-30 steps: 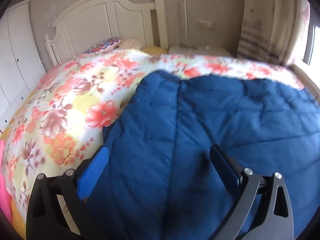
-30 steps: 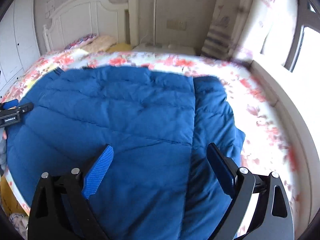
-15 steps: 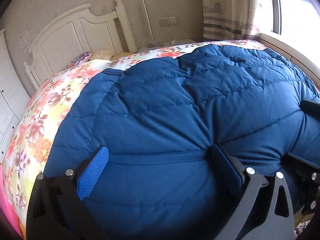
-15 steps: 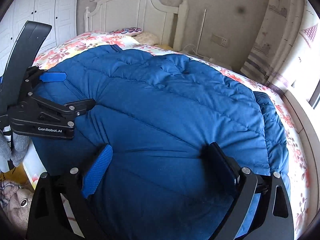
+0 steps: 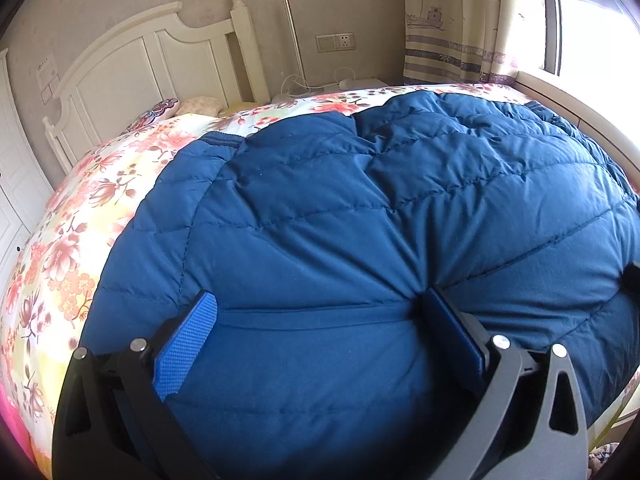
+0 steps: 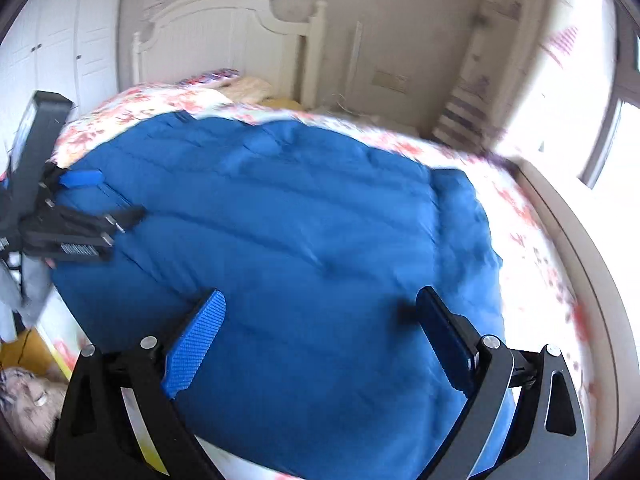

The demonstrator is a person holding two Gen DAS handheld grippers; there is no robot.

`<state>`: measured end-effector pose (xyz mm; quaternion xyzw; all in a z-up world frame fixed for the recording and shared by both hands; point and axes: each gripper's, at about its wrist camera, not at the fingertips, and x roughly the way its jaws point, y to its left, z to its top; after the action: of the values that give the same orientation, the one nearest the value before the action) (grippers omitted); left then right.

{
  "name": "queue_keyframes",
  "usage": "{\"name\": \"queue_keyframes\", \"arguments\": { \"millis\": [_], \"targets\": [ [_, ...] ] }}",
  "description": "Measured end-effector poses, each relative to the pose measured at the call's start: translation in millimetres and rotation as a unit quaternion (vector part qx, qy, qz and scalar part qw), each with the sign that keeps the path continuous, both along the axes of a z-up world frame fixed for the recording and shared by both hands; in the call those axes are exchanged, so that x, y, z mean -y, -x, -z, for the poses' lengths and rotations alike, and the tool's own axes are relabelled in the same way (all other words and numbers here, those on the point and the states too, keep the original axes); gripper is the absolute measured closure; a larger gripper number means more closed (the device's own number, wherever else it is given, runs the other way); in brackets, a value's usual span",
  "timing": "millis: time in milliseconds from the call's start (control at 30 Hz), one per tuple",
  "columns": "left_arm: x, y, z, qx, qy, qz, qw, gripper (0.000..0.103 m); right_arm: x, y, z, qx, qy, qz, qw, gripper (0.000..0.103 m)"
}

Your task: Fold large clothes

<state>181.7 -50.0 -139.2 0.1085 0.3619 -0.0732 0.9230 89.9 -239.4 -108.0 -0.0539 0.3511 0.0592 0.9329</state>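
The blue jacket lay crosswise on the bed, its hem between the left hand-held gripper's spread fingers; the right hand-held gripper hovered, also spread.

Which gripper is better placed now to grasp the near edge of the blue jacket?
Probably the left gripper: its open fingers bracket the jacket hem fold. The right gripper, also open, hovers over flat padding, in a blurred view.

Jacket spread on bed before me; headboard behind; window right; my left gripper at jacket's left edge.
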Motion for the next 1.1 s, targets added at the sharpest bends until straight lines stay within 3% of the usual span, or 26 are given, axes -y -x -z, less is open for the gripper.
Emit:
{"name": "queue_keyframes", "arguments": {
  "millis": [67,233,667,833,900,967,1033,1100],
  "targets": [
    [0,0,0,0.000,0.000,0.000,1.0000,0.002,11,3,7,0.003,-0.027,-0.002,1.000,0.011],
    [0,0,0,0.000,0.001,0.000,1.0000,0.002,7,-1,7,-0.004,-0.019,-0.002,1.000,0.010],
    [-4,0,-1,-0.001,0.012,0.002,0.9999,0.002,38,32,5,-0.002,-0.081,0.005,0.997,0.009],
    [-6,0,-4,-0.007,0.014,0.004,0.9999,0.002,34,27,-4,-0.014,-0.072,0.018,0.997,0.009],
    [-16,-7,-20,-0.037,0.048,0.008,0.9981,0.002,31,22,-14,-0.009,-0.070,0.010,0.997,0.010],
    [-36,-22,-55,-0.027,0.101,-0.004,0.9945,0.002,28,9,-29,0.006,-0.055,0.010,0.998,0.010],
    [-50,-38,-80,-0.010,0.111,-0.025,0.9934,0.002,24,-9,-43,0.019,-0.051,0.008,0.999,0.009],
    [-57,-67,-93,-0.007,0.086,-0.043,0.9954,0.002,23,-38,-51,0.018,-0.044,0.018,0.999,0.009]
  ]
}}
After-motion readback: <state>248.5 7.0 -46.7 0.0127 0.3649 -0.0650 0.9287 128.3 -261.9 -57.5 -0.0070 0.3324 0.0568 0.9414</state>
